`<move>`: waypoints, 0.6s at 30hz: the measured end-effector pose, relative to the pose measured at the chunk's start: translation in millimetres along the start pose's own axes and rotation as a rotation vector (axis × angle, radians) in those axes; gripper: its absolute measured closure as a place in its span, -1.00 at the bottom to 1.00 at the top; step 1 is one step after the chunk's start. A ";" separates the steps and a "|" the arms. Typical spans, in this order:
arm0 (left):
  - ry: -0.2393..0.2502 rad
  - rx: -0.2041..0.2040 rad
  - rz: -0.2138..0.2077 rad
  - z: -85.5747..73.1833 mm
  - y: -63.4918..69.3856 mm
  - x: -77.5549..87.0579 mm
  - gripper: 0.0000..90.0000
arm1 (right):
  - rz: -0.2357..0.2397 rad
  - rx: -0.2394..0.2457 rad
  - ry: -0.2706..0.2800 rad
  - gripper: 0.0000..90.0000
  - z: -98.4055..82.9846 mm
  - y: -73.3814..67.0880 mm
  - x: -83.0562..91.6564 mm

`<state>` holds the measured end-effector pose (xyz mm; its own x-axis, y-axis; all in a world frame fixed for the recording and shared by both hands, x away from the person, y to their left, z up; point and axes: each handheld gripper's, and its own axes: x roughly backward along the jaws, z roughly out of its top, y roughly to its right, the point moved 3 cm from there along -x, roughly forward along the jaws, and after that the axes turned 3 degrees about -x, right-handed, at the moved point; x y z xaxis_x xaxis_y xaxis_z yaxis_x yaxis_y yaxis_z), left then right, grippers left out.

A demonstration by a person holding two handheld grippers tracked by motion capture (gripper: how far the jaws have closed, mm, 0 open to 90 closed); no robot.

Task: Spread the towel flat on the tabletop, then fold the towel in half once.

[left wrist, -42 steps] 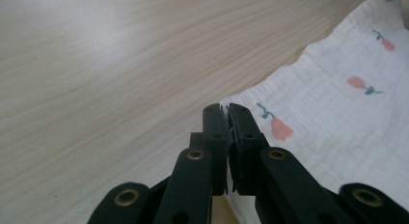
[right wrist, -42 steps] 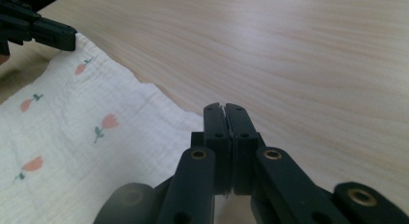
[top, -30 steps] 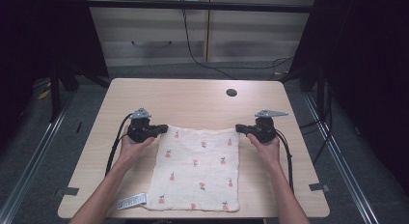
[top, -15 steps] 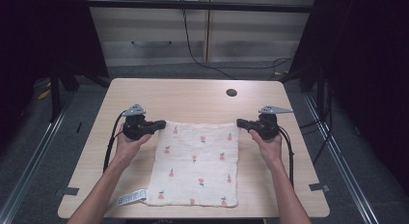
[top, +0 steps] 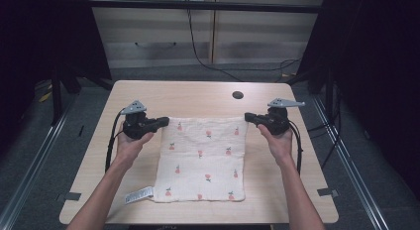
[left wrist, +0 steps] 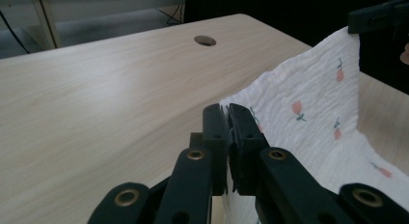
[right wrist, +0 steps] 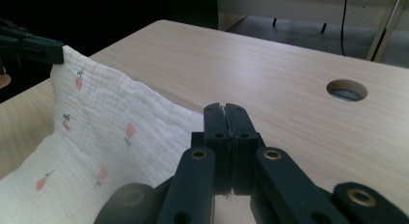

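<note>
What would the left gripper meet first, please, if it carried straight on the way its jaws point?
Probably the right gripper. The left gripper points across the table along the cloth's lifted far edge, and nothing else seems to stand in that line, though depth is hard to judge.

Both forearms reach up from the bottom of the high view. The left gripper [top: 162,122] sits mid-left, jaws pinched together and pointing right. The right gripper [top: 249,117] sits mid-right, likewise clamped, pointing left.

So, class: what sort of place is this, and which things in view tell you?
Probably a lab or recording workspace, not a home: a bare wooden table with a cable hole, dark curtains around it, and metal floor rails alongside.
</note>
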<state>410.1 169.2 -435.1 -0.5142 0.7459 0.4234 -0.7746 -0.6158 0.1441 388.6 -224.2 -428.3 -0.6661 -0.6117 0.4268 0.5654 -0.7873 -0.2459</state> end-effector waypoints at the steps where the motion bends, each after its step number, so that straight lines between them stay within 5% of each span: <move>1: 0.005 -0.002 0.000 2.4 0.5 0.9 0.93 | -0.001 0.004 0.003 0.98 3.4 -0.4 0.9; 18: 0.030 -0.049 -0.003 16.7 11.7 12.2 0.93 | -0.012 0.056 0.022 0.98 19.8 -5.2 21.2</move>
<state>400.9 166.8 -413.3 -0.5222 0.7551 0.3964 -0.7927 -0.6012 0.1008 381.2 -231.5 -400.7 -0.6833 -0.6041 0.4100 0.5832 -0.7895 -0.1914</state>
